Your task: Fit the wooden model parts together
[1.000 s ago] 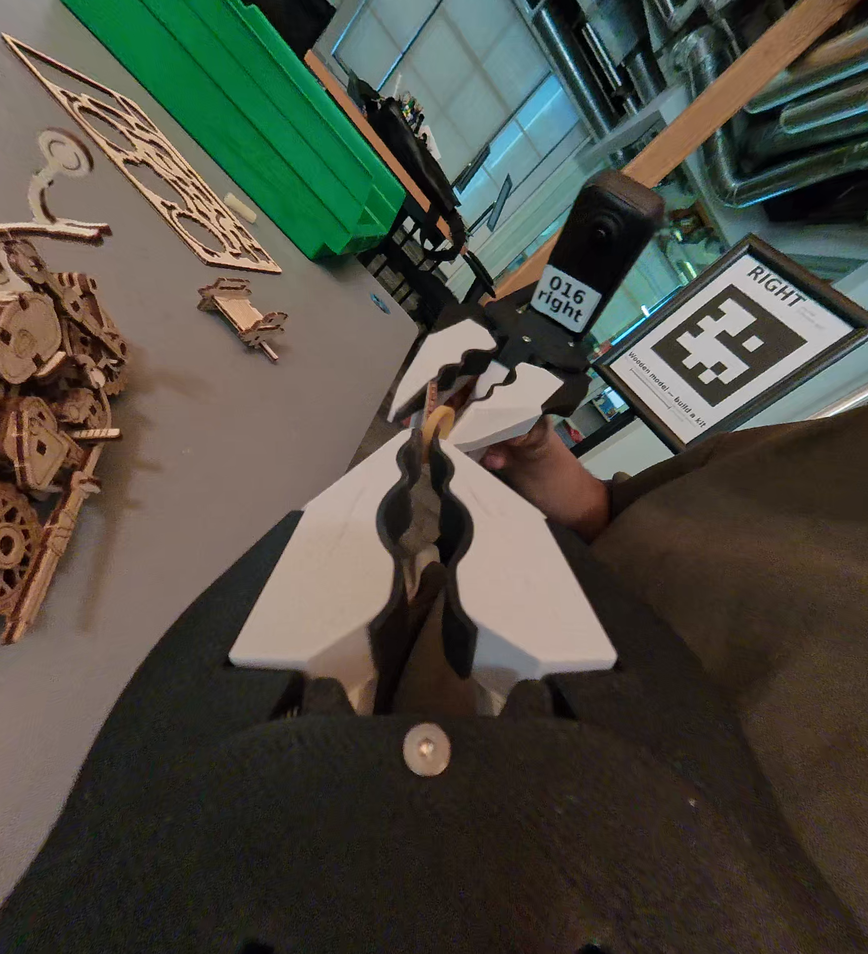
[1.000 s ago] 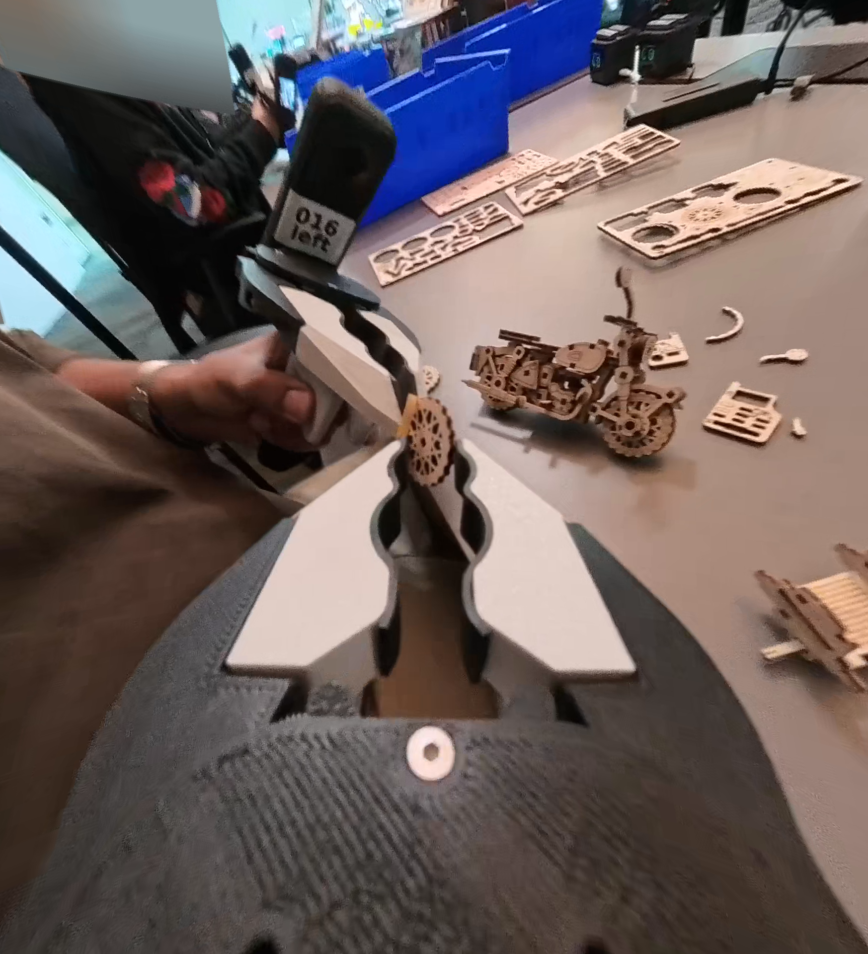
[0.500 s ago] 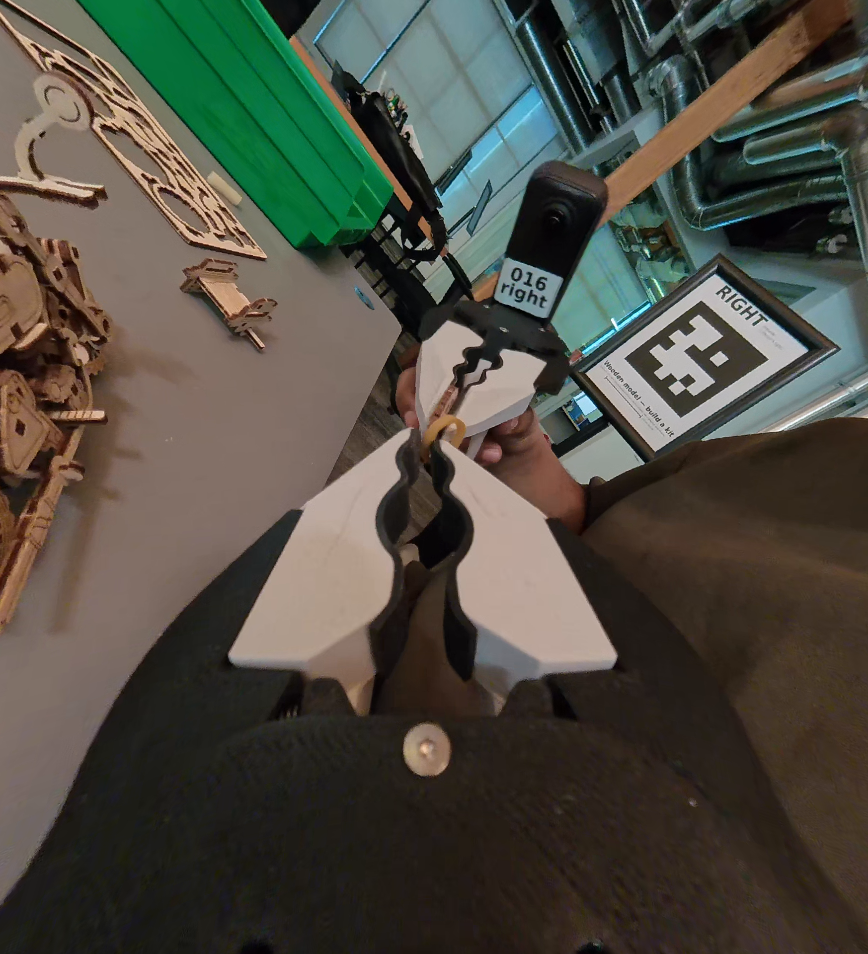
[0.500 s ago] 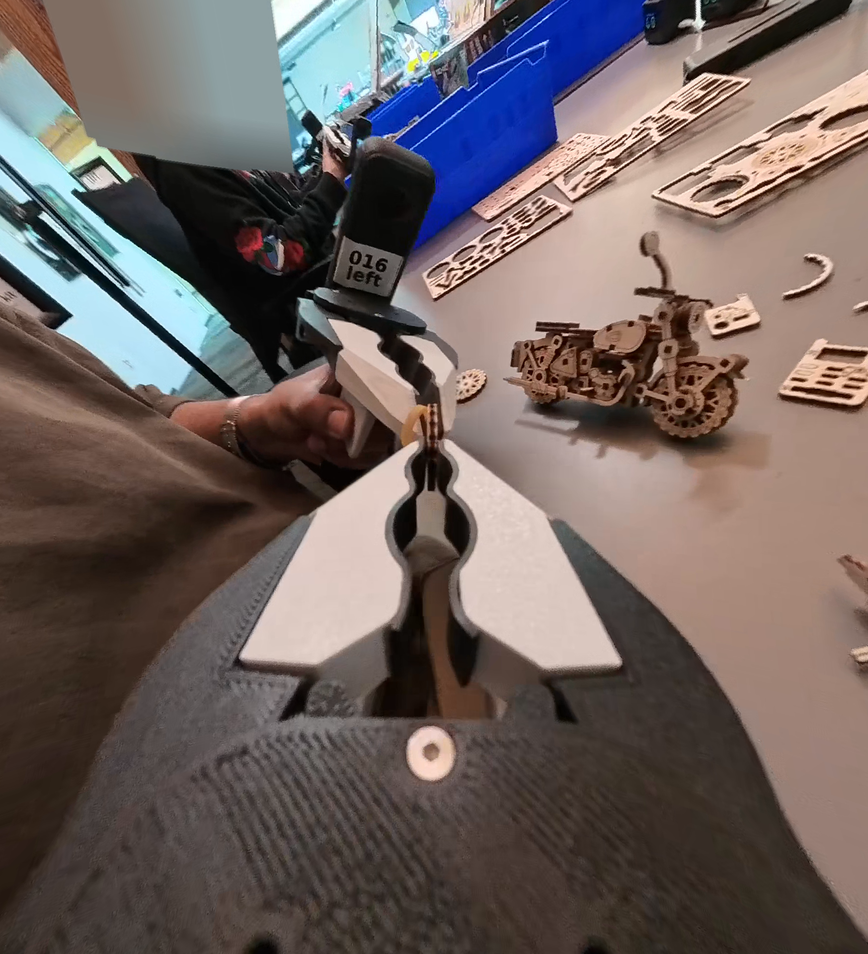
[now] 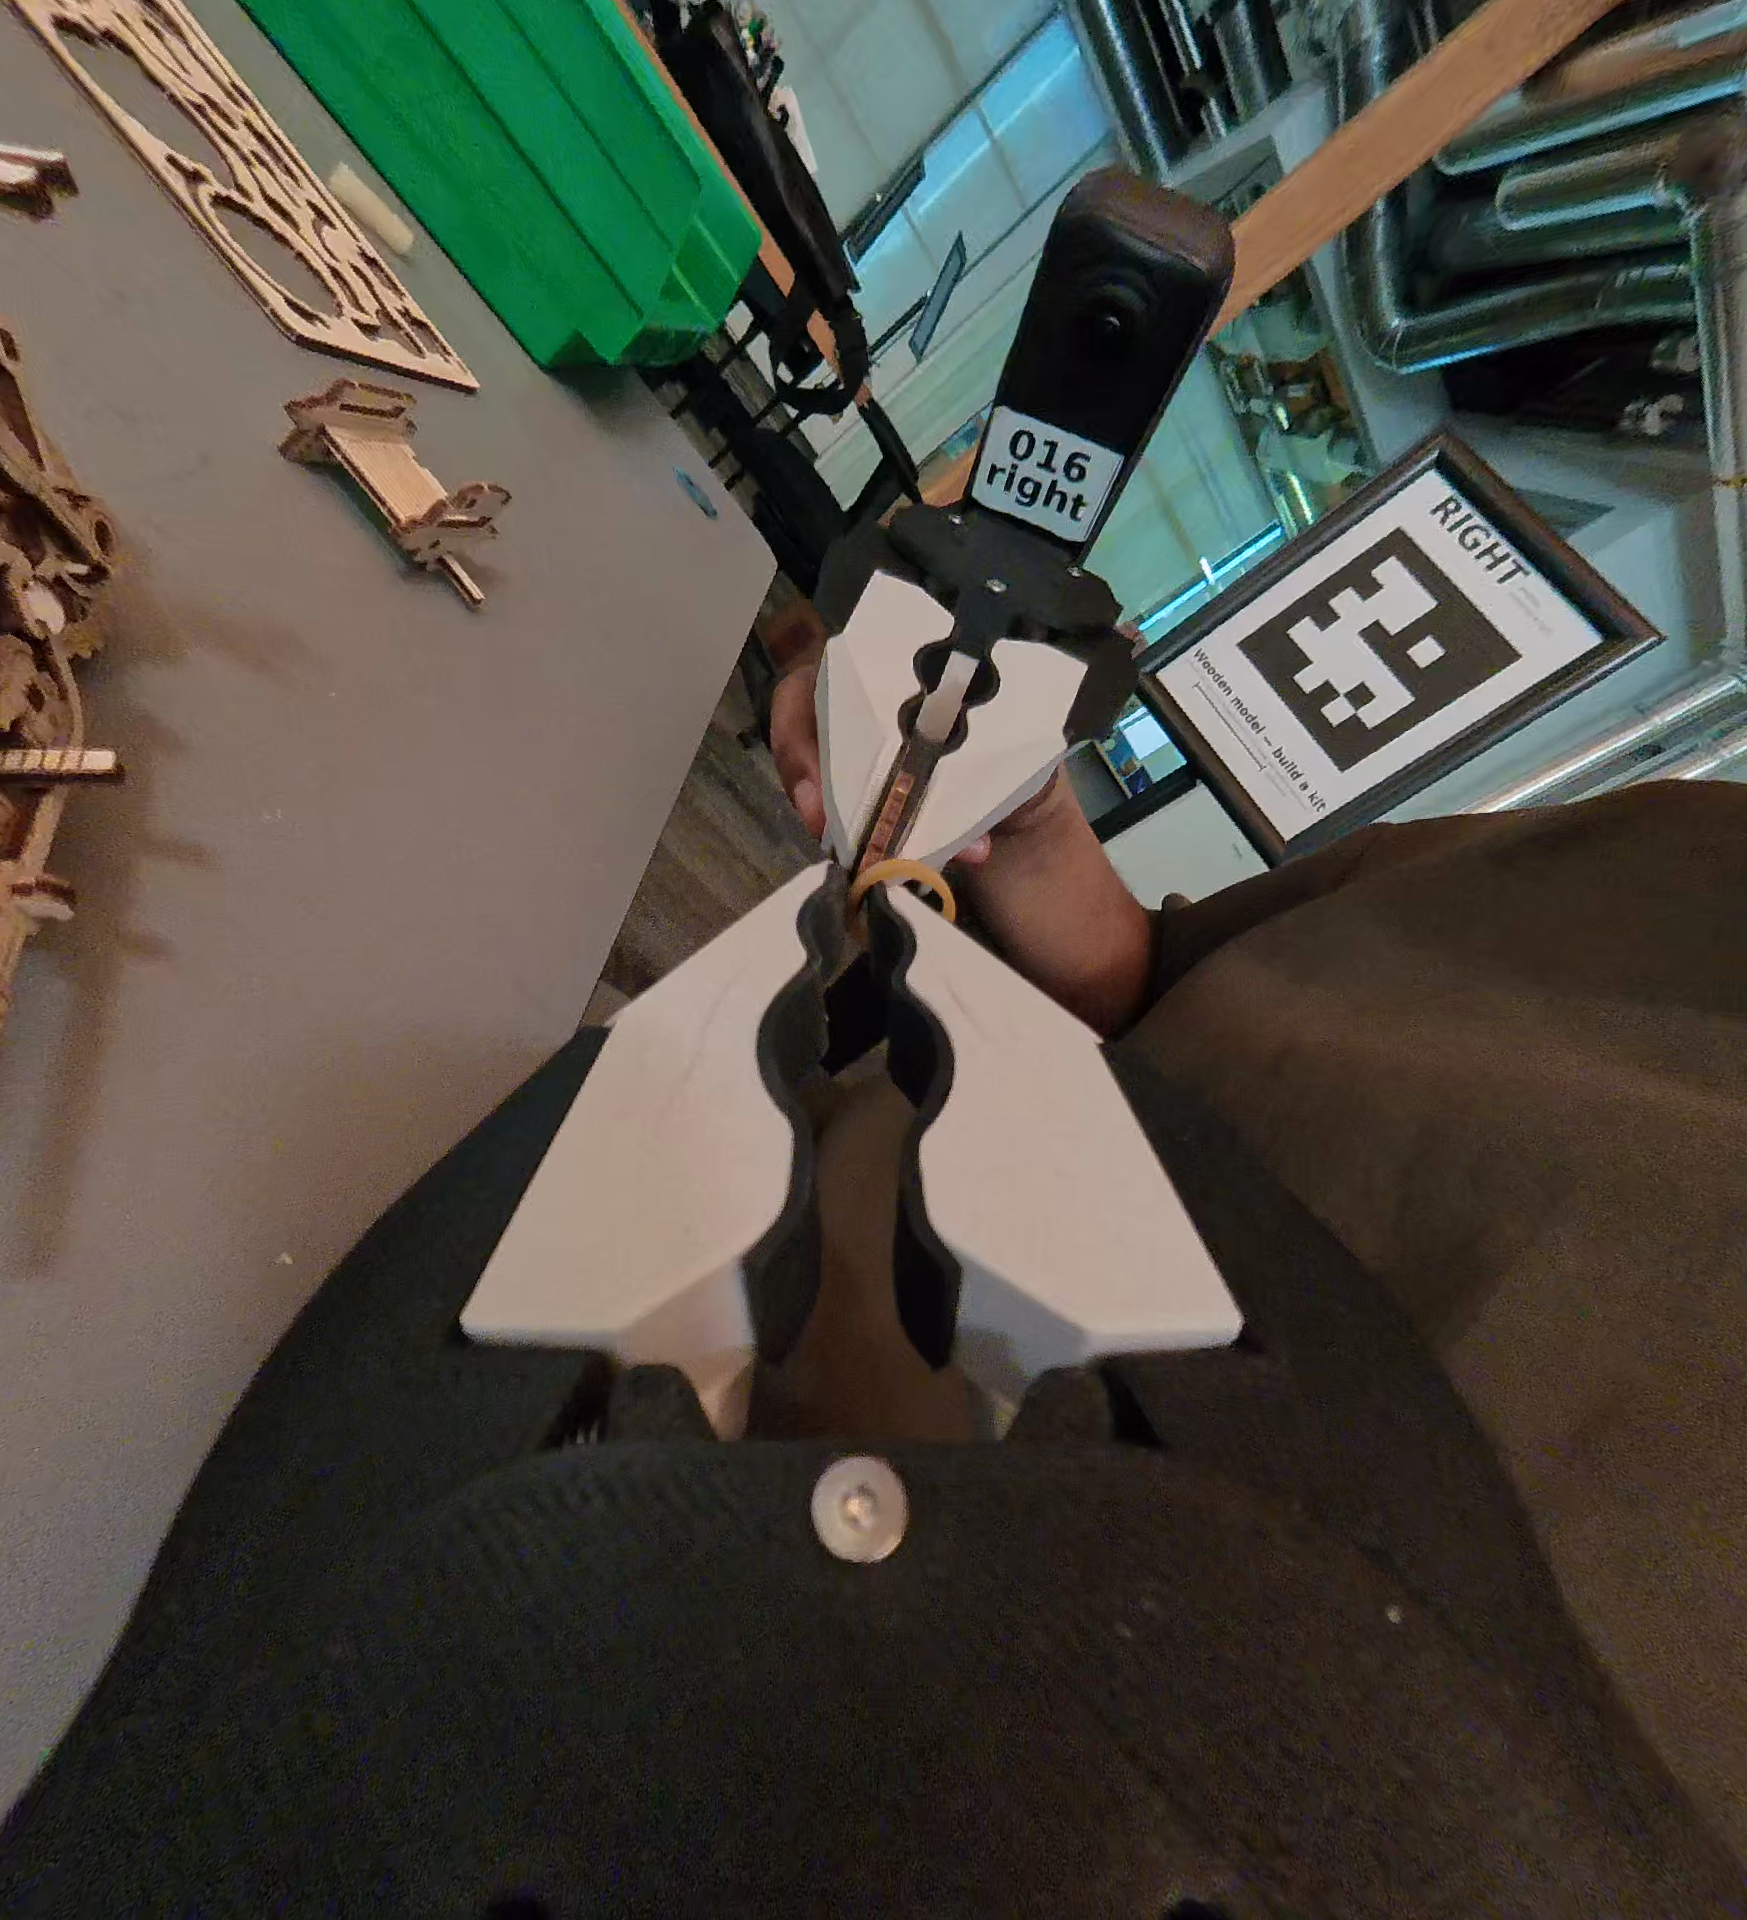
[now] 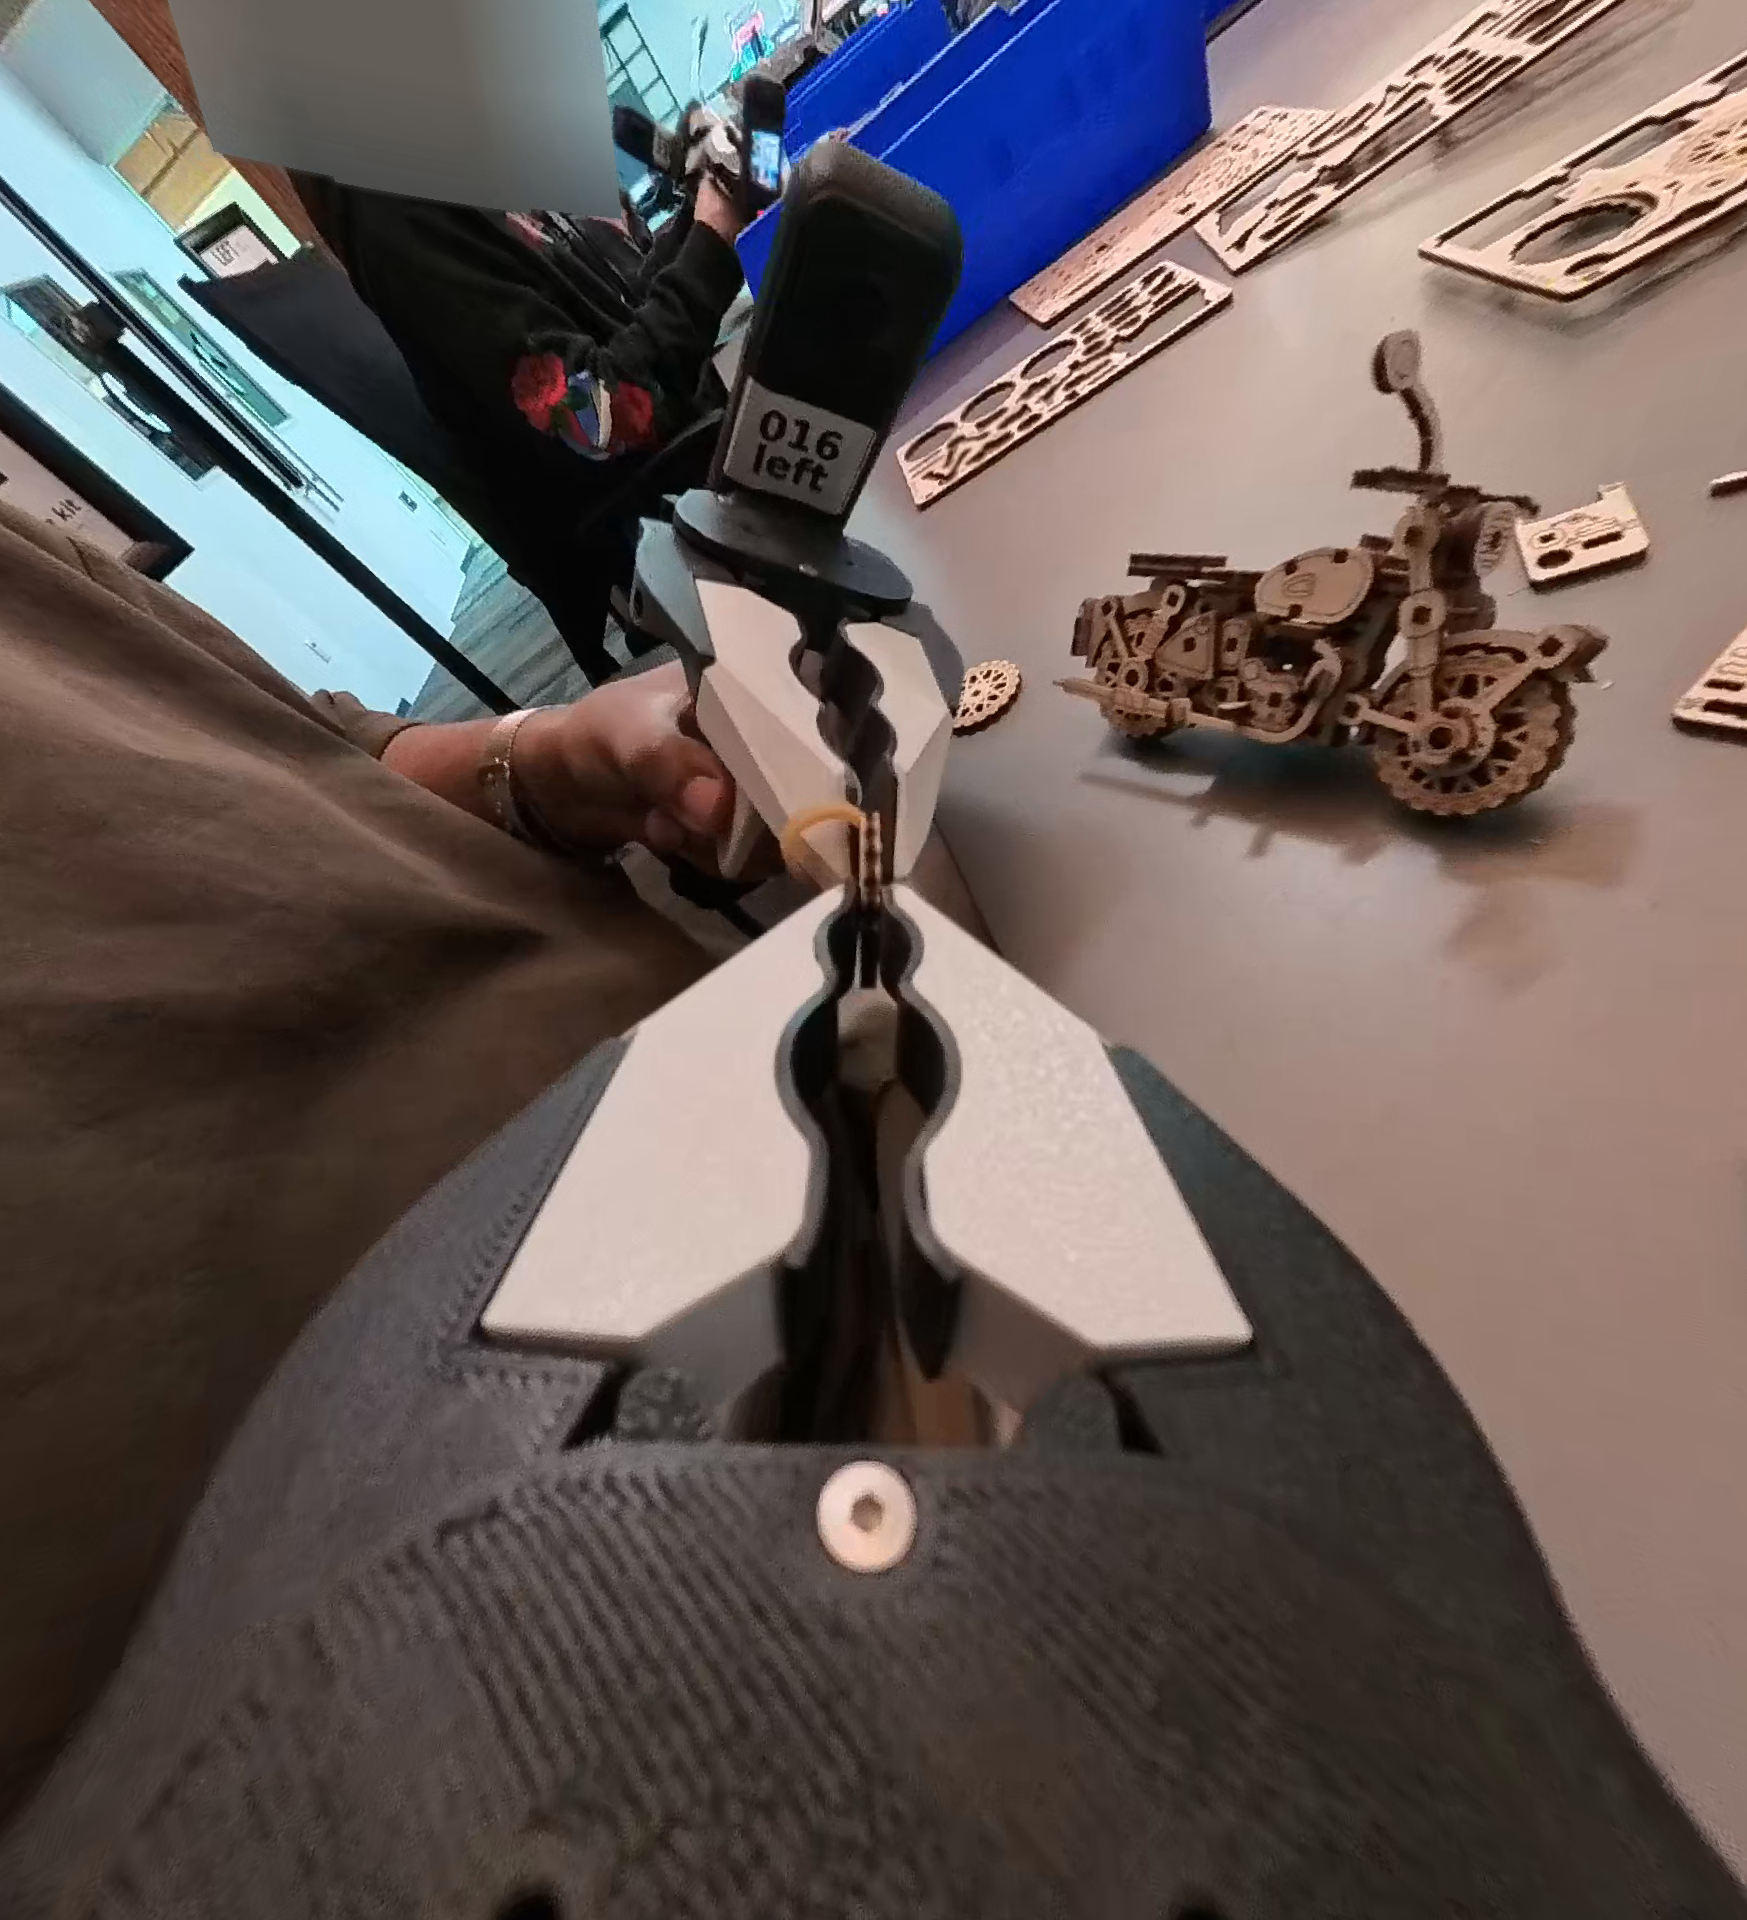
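Note:
My left gripper is shut on a small yellow ring, which looks like a rubber band. My right gripper is shut on a small wooden gear, seen edge-on. The two grippers meet tip to tip in the air, off the table's edge and over the person's brown-clad lap. The ring lies right against the gear's edge. In the left wrist view the right gripper faces me with the gear between its jaws. In the right wrist view the left gripper faces me.
A built wooden motorcycle stands on the grey table, with a loose gear beside it. Cut-out part sheets, a small wooden sub-assembly, green bins, blue bins and a framed sign are around. A person in black sits behind. Left and right tips are no more than a few centimetres apart.
The right gripper has turned the gear from face-on to edge-on. Both grippers have drawn closer, tip to tip, and the ring now sits against the gear.

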`<state>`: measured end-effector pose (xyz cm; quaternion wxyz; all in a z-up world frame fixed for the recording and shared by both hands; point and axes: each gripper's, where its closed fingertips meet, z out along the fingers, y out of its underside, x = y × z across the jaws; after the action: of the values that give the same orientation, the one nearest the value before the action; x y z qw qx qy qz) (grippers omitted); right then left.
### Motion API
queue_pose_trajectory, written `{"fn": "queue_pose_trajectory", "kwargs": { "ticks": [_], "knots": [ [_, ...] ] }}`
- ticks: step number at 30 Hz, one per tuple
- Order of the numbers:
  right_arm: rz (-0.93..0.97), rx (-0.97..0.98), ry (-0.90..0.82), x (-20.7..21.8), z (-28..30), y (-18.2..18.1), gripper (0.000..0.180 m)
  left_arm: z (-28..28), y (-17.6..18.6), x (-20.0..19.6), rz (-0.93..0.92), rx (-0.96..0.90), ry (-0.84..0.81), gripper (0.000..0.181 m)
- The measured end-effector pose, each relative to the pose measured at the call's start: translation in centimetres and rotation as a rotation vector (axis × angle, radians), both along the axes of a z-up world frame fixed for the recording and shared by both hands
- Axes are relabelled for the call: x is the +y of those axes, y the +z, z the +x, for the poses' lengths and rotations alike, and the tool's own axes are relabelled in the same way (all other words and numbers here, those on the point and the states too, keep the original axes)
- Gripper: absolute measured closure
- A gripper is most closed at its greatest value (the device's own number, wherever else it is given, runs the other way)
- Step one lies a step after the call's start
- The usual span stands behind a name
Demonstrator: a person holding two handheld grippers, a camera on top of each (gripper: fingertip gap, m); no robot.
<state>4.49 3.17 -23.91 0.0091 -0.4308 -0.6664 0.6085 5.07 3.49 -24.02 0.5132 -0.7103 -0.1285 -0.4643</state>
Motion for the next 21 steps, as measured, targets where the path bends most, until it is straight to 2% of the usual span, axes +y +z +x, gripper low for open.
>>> {"fn": "queue_pose_trajectory", "kwargs": {
  "ticks": [4,5,8,10,12,14,19,21],
  "knots": [
    [-0.015,0.011,-0.055,0.4,-0.7,0.2,0.169,-0.6,0.6,0.1,0.021,0.011,0.036,0.179],
    [0.004,0.018,-0.082,0.7,-1.1,0.1,0.161,-1.0,0.7,0.1,0.026,0.008,0.064,0.179],
    [0.172,0.107,-0.245,2.3,-2.6,-0.2,0.141,-2.8,0.3,0.1,0.004,0.022,0.172,0.179],
    [0.321,0.214,-0.315,2.2,-3.1,0.3,0.135,-4.2,-0.4,0.1,-0.033,0.073,0.259,0.179],
    [0.443,0.306,-0.357,1.2,-3.4,1.0,0.136,-5.1,-0.5,0.2,-0.046,0.118,0.335,0.179],
    [0.503,0.376,-0.406,0.3,-3.7,1.7,0.147,-5.4,-0.4,0.2,-0.047,0.169,0.384,0.179],
    [0.481,0.343,-0.41,-0.9,-4.0,1.5,0.159,-5.0,1.1,0.2,0.003,0.331,0.443,0.179],
    [0.441,0.324,-0.399,-1.0,-4.0,1.5,0.171,-4.8,1.4,0.1,0.011,0.392,0.451,0.179]
  ]
}}
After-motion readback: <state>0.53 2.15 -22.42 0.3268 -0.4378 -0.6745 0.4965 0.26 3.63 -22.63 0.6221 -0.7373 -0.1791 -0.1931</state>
